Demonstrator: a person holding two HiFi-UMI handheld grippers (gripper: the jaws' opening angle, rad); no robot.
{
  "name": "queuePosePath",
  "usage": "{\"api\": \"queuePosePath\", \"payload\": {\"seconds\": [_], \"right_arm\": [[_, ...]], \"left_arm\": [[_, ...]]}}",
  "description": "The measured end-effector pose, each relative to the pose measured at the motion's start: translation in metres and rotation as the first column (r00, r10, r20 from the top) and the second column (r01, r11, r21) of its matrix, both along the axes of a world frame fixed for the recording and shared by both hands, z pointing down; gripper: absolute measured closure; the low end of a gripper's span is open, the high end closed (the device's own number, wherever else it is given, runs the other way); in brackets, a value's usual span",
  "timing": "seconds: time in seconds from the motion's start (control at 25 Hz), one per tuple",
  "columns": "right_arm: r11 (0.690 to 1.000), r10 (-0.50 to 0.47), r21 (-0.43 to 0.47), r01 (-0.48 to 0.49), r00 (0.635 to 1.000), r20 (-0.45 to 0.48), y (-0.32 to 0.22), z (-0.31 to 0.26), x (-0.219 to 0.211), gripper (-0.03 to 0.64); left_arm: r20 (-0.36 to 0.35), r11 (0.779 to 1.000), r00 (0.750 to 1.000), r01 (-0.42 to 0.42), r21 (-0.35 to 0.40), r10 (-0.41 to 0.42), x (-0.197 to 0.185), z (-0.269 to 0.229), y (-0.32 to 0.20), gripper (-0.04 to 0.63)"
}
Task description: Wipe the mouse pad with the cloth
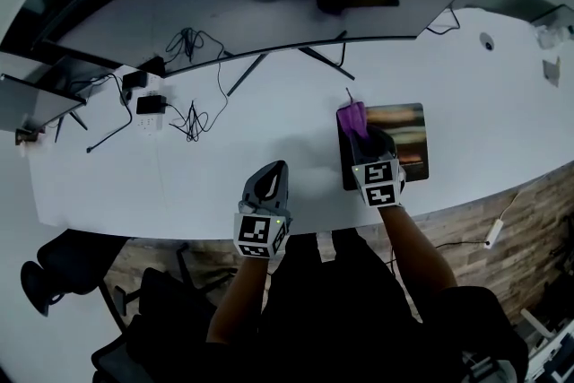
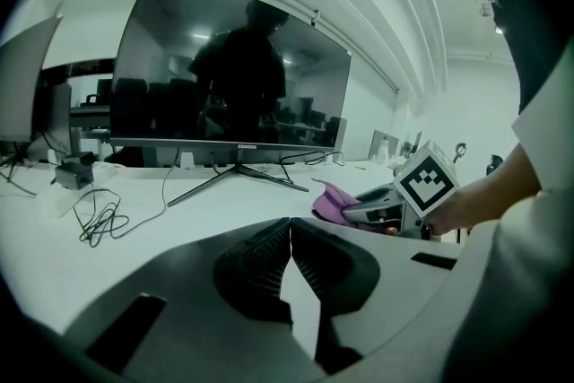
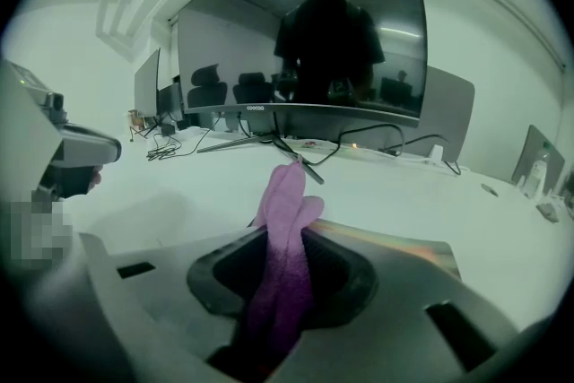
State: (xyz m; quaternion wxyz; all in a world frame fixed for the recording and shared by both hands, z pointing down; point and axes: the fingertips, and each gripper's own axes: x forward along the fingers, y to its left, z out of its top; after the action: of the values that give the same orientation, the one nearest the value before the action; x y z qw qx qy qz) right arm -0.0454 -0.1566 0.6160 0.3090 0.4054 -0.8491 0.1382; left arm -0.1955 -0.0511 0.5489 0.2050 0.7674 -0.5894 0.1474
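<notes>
The right gripper (image 1: 366,137) clamps the purple cloth (image 1: 352,116) over the mouse pad's (image 1: 408,143) left edge, probably to wipe. The left gripper (image 1: 272,175), closed and empty, rests left of the mouse pad.

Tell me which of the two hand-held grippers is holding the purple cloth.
The right hand-held gripper: its jaws are shut on the purple cloth over the dark rectangular mouse pad. The left hand-held gripper is shut, empty.

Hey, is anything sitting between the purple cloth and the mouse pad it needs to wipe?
Nothing visible does. The right gripper clamps the cloth over the mouse pad's left part, and the pad looks bare. The left gripper is off to the side.
</notes>
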Motion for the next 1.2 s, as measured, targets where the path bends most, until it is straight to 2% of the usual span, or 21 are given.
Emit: {"api": "queuePosePath", "payload": {"seconds": [0.68, 0.8, 1.2], "right_arm": [[0.995, 0.097, -0.011, -0.097, 0.994, 0.053, -0.009, -0.003, 0.04, 0.514], [0.993, 0.115, -0.004, -0.115, 0.992, 0.043, -0.013, -0.003, 0.053, 0.514], [0.982, 0.186, 0.004, -0.186, 0.982, 0.002, -0.027, -0.003, 0.101, 0.514]], "left_arm": [[-0.007, 0.996, 0.996, -0.084, -0.013, 0.084, 0.033, 0.004, -0.008, 0.574], [-0.01, 0.995, 0.995, -0.097, -0.032, 0.097, 0.038, 0.008, -0.007, 0.574], [-0.023, 0.991, 0.991, -0.135, -0.016, 0.134, 0.063, 0.009, -0.018, 0.574]]}}
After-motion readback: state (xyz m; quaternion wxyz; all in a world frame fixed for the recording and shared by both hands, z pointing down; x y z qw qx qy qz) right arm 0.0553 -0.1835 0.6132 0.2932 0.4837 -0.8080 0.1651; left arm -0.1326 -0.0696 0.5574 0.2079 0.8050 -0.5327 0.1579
